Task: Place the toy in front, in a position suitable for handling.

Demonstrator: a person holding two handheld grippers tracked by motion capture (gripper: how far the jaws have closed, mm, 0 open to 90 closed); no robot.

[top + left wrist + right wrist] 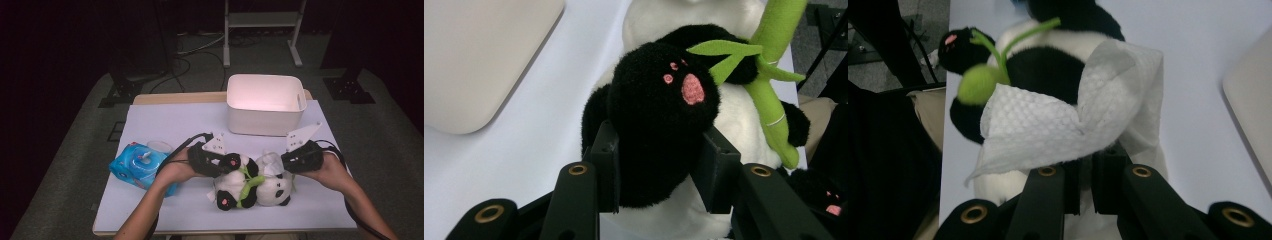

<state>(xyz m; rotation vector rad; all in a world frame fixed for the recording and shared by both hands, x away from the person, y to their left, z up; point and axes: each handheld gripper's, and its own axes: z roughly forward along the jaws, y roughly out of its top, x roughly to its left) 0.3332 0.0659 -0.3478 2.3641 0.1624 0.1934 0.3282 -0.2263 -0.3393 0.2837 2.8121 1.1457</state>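
Note:
A black-and-white panda plush (270, 189) lies on the white table cover, hugging a green bamboo stalk (247, 188). My left gripper (223, 165) is shut on one black paw (659, 115) with pink pads; both jaws press into its sides. My right gripper (281, 163) is shut on a crumpled white wipe (1048, 125), which lies against the panda's back (1048, 65). The wipe (270, 165) sits between the gripper and the toy. In the left gripper view the bamboo (774, 50) crosses the white belly (734, 115).
A white plastic bin (265, 105) stands open behind the panda. A blue pack of wipes (137, 167) lies at the left, by the left forearm. The table's front edge (225, 231) is near the toy. Stands and cables are on the floor beyond.

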